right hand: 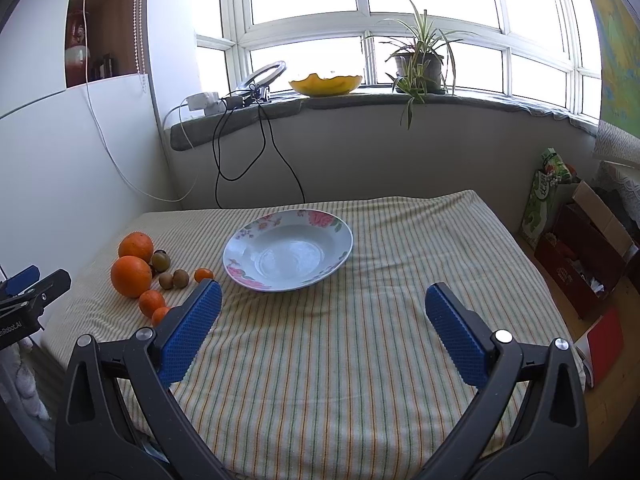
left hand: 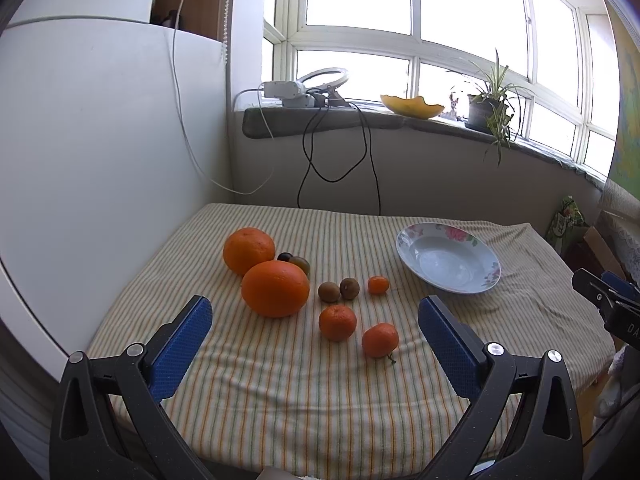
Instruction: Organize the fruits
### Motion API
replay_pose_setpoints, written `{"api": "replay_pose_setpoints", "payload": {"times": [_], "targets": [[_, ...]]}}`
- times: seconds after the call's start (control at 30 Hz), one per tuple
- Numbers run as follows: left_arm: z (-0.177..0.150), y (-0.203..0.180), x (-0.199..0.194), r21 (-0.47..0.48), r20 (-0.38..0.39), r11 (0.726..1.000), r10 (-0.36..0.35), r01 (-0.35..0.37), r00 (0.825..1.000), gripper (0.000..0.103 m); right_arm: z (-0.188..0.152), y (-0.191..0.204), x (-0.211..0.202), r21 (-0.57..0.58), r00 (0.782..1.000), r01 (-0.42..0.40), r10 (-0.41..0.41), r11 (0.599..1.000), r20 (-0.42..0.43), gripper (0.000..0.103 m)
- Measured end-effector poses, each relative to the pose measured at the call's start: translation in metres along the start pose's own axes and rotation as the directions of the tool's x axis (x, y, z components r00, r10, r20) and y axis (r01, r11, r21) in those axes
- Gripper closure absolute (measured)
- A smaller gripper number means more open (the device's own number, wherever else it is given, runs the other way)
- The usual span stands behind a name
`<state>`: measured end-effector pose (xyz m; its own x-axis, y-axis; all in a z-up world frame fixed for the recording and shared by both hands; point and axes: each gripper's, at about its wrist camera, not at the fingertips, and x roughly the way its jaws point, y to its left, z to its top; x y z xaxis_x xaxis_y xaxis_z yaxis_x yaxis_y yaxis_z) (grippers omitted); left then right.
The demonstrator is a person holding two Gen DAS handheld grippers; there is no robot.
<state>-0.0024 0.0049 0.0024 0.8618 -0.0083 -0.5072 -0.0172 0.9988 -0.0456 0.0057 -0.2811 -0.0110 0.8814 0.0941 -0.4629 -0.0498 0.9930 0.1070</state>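
Observation:
Two big oranges (left hand: 275, 288) (left hand: 249, 250) lie at the left of the striped cloth, with two dark small fruits (left hand: 299, 263) behind them. Two brown kiwis (left hand: 329, 291) and three mandarins (left hand: 337, 322) (left hand: 380, 339) (left hand: 378, 284) lie nearer the middle. A flowered plate (left hand: 448, 256) (right hand: 288, 249) sits empty to their right. My left gripper (left hand: 316, 316) hovers open just in front of the fruit. My right gripper (right hand: 323, 300) is open in front of the plate, holding nothing. In the right wrist view the fruit cluster (right hand: 131, 276) sits at the left.
A white panel (left hand: 100, 140) walls the table's left side. Behind runs a windowsill (right hand: 360, 100) with a yellow bowl (right hand: 326, 84), a potted plant (right hand: 418, 64), a ring light and dangling cables (right hand: 240, 152). Boxes (right hand: 584, 248) stand on the floor at right.

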Motion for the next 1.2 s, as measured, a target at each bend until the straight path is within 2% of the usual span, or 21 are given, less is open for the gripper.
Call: {"api": "replay_pose_setpoints", "payload": {"times": [1.2], "targets": [[0.0008,-0.0022,0.0004,0.004,-0.001,1.000,0.001,-0.001,1.000,0.001,-0.0048,0.0031,0.0031,0.005,1.000,-0.006,0.006,1.000,-0.010,0.000]]}}
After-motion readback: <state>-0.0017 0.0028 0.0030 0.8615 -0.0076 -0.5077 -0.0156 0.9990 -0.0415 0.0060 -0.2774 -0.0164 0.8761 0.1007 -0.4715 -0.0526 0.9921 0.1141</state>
